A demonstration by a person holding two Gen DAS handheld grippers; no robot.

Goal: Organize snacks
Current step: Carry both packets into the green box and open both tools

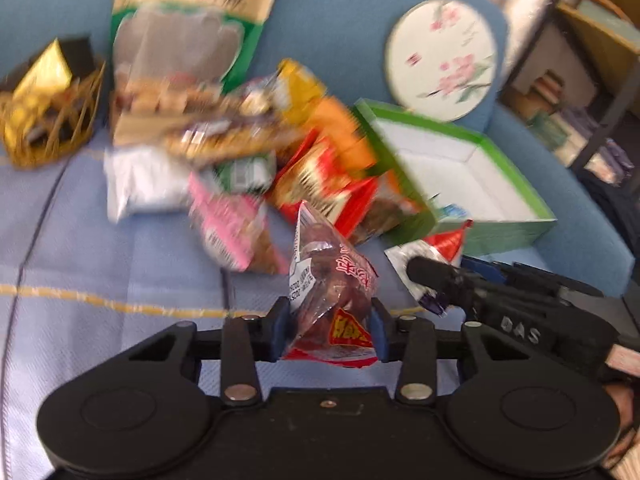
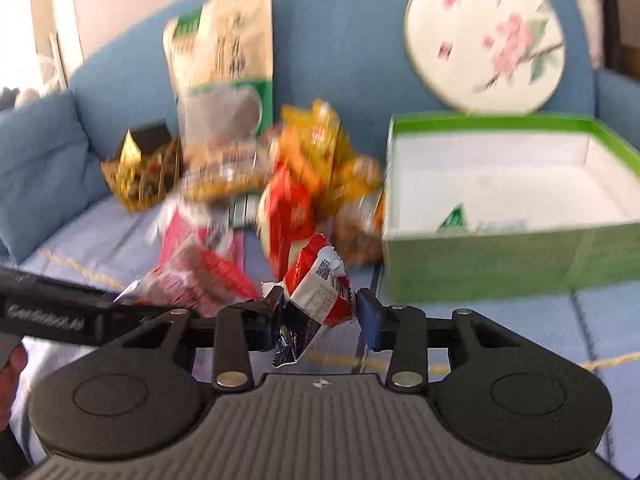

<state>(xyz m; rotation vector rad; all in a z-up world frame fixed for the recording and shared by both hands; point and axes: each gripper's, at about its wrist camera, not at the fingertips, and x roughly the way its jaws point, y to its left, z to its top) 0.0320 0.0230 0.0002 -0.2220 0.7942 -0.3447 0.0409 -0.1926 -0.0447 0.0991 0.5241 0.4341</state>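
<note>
Snacks (image 1: pixel 256 152) heaped beside green box (image 1: pixel 472 184); each hand-held gripper apparently clasps a packet

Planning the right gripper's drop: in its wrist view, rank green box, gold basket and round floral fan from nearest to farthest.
From the right gripper:
1. green box, right, nearest.
2. gold basket, left, farther back.
3. round floral fan, upper right on the backrest, farthest.

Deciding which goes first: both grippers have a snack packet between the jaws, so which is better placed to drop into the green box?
Right. The right gripper with its red-and-white packet sits beside the green cardboard box; the left gripper is farther off.
</note>
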